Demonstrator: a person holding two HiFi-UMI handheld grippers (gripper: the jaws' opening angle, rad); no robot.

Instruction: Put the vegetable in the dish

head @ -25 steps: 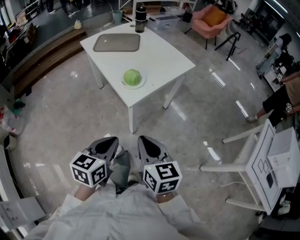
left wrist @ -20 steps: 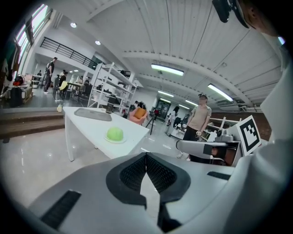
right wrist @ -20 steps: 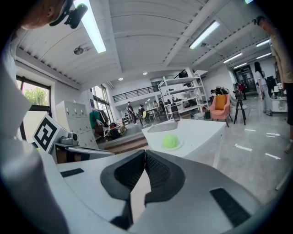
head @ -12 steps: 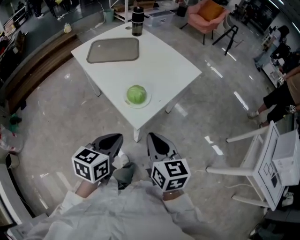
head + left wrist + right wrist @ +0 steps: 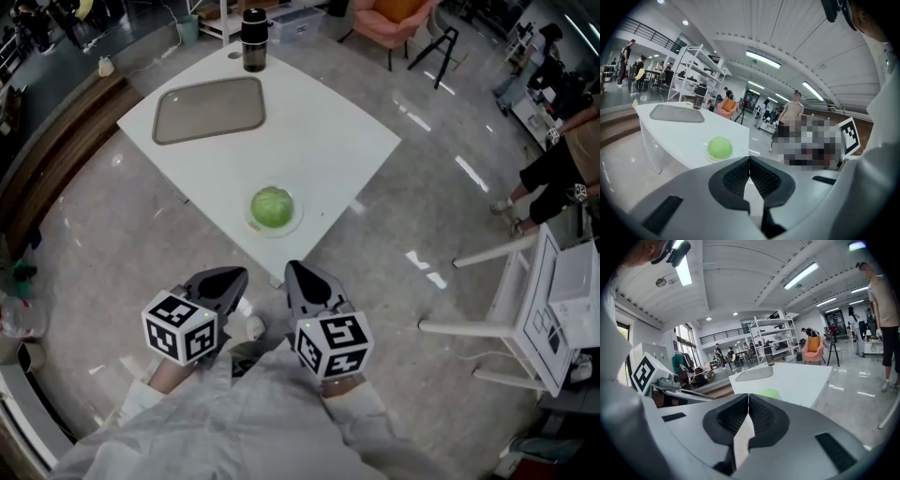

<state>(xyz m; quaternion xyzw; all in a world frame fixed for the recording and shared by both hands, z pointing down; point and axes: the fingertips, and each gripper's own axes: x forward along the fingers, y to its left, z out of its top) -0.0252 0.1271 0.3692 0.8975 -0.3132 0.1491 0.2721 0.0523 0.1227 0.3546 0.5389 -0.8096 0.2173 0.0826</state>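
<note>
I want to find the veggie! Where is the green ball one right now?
In the head view, mid-picture, the green cabbage sits on a small white plate near the white table's closest corner, this side of the grey tray.

White desk (image 5: 319, 131) seen from above. A round green vegetable (image 5: 272, 206) sits on a small white dish (image 5: 296, 221) near the desk's nearest corner. A grey tray (image 5: 208, 110) and a dark flask (image 5: 253, 39) stand farther back. The left tool (image 5: 234, 277) and right tool (image 5: 292, 272) are side by side above the floor, short of the desk, pointing toward it.
</note>
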